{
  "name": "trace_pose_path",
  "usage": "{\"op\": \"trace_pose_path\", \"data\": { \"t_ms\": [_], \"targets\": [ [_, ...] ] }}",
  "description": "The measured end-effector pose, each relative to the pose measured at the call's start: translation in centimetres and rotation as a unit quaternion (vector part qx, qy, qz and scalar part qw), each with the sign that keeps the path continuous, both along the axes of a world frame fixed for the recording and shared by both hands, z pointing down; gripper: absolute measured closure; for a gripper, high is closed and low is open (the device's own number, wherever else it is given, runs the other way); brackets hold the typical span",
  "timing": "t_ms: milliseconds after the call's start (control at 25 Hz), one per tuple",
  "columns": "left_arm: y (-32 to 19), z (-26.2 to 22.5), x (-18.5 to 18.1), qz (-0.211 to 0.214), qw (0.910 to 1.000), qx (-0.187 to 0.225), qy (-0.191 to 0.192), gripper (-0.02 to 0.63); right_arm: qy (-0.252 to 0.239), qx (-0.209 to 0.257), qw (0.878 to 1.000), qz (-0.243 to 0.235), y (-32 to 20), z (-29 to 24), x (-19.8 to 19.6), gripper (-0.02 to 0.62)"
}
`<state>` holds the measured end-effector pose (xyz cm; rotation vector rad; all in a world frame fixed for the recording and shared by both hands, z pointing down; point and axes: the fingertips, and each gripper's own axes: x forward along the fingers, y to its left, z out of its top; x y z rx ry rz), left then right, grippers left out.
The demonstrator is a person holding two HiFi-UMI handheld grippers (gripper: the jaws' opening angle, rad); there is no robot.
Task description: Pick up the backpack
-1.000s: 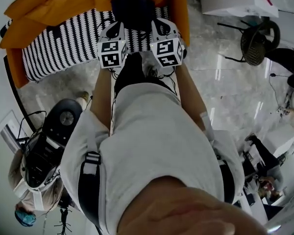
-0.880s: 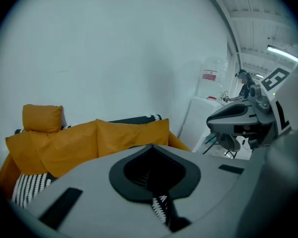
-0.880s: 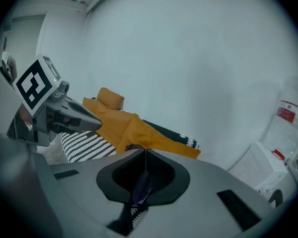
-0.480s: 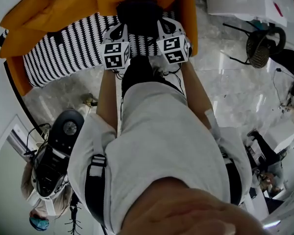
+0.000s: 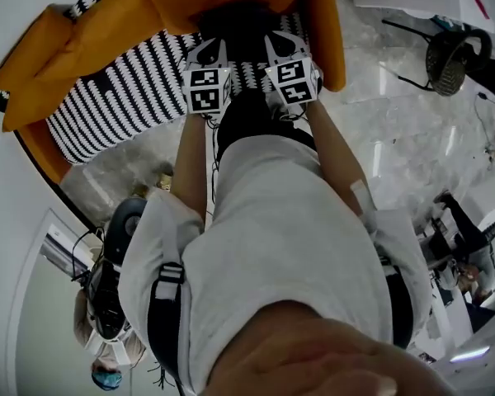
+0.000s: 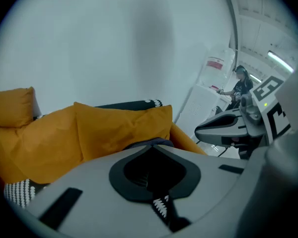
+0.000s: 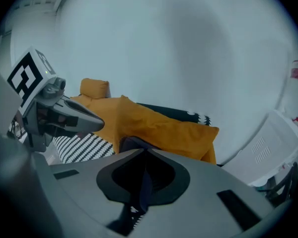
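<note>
**Backpack on the sofa, both grippers closed at it**

The dark backpack [image 5: 238, 23] sits on the black-and-white striped seat of the sofa [image 5: 107, 97], backed against its orange cushions [image 5: 107, 27]. Your right gripper [image 7: 143, 155] has its jaws pressed together on a dark blue fold of the backpack's fabric. Your left gripper [image 6: 152, 152] has its jaws closed too. The hollow behind them is dark, so you cannot tell whether any fabric is caught there. Both grippers hang side by side over the sofa's front edge. Their marker cubes [image 5: 206, 89] show black-and-white square patterns and no words. Your own torso [image 5: 289, 238] fills the head view in front of the sofa.

A plain white wall [image 6: 114, 33] rises behind the sofa. A pale glossy floor [image 5: 396, 147] spreads to the sofa's right, and a black chair [image 5: 450, 56] stands there, well apart from the sofa. Further right of the sofa are white cabinets [image 6: 208, 100]. One bears a red label [image 6: 214, 63] too blurred to read, and what they hold does not show. A person [image 6: 241, 83] stands beside them. Off the sofa's left front corner are black equipment [image 5: 115, 238] and a second person [image 5: 99, 345].
</note>
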<state>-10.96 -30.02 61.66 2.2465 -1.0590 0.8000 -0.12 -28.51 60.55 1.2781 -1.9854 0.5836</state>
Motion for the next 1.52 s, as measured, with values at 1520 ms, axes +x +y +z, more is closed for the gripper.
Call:
{"op": "trace_pose_path", "data": {
  "t_ms": [1520],
  "targets": [
    [-5.4, 13.0, -3.2, 0.163, 0.981, -0.032, -0.101, 0.532, 0.037, -0.037, 0.998, -0.023, -5.5, 9.5, 0.2, 0.409]
  ]
}}
